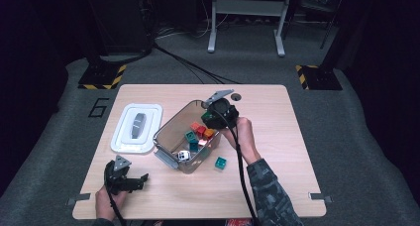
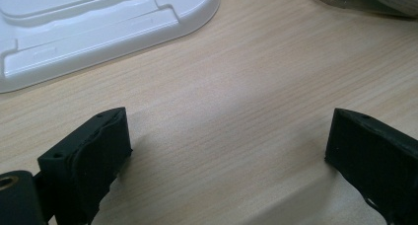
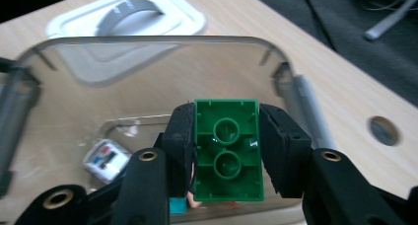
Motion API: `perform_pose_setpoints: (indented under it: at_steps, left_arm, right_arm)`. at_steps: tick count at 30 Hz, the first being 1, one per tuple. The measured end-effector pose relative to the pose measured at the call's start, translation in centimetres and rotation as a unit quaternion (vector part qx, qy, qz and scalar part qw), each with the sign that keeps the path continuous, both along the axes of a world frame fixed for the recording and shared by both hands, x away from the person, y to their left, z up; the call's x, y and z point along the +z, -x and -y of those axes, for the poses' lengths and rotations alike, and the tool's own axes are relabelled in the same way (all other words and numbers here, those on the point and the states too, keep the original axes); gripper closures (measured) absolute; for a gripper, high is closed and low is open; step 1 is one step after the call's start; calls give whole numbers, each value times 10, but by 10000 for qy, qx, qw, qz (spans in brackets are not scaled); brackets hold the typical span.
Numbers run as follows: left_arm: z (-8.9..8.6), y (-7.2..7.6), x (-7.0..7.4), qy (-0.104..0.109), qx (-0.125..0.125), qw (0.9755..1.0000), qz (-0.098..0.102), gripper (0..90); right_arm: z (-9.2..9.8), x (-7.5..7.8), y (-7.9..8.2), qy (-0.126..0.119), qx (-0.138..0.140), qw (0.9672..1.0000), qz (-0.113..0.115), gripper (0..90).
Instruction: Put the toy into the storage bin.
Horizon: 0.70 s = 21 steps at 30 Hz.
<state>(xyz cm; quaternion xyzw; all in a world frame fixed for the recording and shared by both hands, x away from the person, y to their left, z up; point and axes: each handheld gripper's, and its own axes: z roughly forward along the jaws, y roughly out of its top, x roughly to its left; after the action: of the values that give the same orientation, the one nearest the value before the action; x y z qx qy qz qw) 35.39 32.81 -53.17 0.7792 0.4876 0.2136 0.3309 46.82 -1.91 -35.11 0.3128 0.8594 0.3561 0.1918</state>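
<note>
L gripper [image 1: 130,180] sits nearest, at the table's [image 1: 277,137] front-left corner, jaws spread wide w/ bare wood between – nothing held. Just beyond it, white lid [image 1: 136,128] lies flat. R gripper [image 1: 214,116] is over the clear bin [image 1: 171,132] – jaws clamped on a green brick [image 3: 227,151], underside w/ 2 round tubes facing the camera. Bin holds approx 6 coloured blocks; 1 teal block [image 1: 220,162] sits on the table just beside it.

Green brick [image 3: 227,151] clamped hollow underside up over clear bin [image 3: 276,62]; teal brick [image 1: 220,162] beside bin.
</note>
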Motion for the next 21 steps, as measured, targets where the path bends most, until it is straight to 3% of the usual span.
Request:
perform_pose_setpoints:
  at_steps: [6,7,13,21]
  left_arm:
    - [0,0,0,-3,-1,10000,1,33]
    - [0,0,0,-3,0,10000,2,33]
    - [0,0,0,-6,-1,10000,3,33]
    - [0,0,0,-16,-4,10000,-6,33]
  right_arm:
    - [-13,-11,7,155,206,9995,-163,590]
    - [-16,-13,10,142,169,9993,-292,590]
    - [-25,-25,17,154,399,9978,-505,590]
    - [-27,-36,26,203,539,9959,-702,588]
